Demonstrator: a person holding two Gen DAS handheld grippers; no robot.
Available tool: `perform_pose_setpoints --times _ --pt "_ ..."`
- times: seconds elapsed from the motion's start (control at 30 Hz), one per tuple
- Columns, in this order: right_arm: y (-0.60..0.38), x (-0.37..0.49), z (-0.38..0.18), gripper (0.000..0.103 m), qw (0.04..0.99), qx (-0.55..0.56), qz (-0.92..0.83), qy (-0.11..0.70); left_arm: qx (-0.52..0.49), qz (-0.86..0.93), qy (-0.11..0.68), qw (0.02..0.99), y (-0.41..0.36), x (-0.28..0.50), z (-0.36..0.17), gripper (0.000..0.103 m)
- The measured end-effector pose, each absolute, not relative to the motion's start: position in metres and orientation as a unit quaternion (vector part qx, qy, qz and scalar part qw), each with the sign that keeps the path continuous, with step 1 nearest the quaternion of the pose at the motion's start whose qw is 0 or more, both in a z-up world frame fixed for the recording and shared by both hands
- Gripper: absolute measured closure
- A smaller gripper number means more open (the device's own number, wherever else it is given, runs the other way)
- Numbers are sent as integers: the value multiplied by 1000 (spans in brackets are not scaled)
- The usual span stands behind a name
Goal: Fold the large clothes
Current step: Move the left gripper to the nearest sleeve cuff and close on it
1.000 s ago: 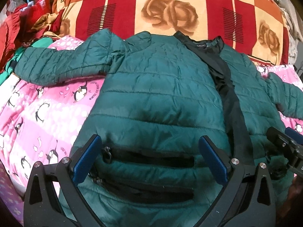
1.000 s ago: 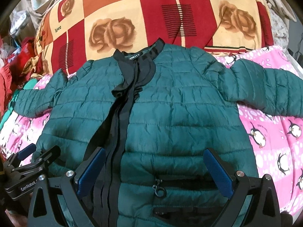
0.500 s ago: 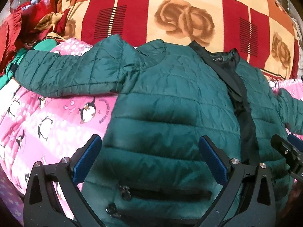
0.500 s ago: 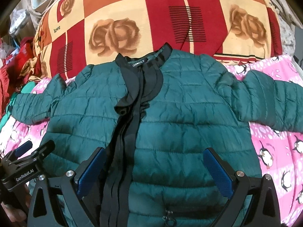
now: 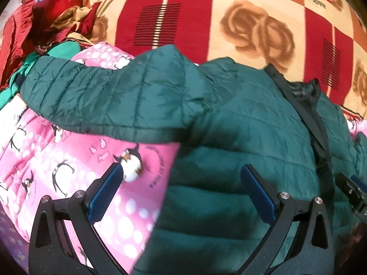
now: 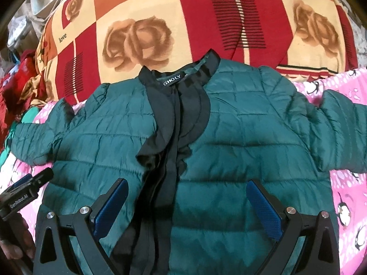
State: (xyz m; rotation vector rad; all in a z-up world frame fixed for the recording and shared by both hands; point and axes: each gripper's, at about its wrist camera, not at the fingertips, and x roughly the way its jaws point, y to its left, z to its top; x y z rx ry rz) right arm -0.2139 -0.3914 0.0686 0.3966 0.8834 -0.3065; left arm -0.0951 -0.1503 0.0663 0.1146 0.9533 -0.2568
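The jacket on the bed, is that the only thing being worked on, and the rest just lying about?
In the job:
green jacket, laid flat
left gripper, open
right gripper, open

Lying about:
pink penguin sheet
rose blanket
red clothes pile

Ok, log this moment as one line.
stage: pre-fold | green jacket: flat, sleeves spread | left gripper: open, empty | right gripper: open, empty

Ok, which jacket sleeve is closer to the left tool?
The sleeve stretched over the pink penguin blanket, toward the red clothes; the left tool sits just below it. The other lies far right.
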Motion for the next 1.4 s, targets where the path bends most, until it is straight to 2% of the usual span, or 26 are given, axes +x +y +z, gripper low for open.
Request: perform_pose_setpoints --times 0.67,1.27,1.33,1.4 --pt "-381 -152 51 0 885 173 -124 414 47 -39 435 898 -79 -19 72 1" --pt "-374 -148 43 0 883 162 -120 425 -37 111 435 893 64 73 79 1" --pt "-373 -148 42 0 883 159 -120 425 -54 113 434 892 75 85 75 1" --pt "-373 -148 41 0 883 158 -120 426 -60 113 438 890 79 93 70 12"
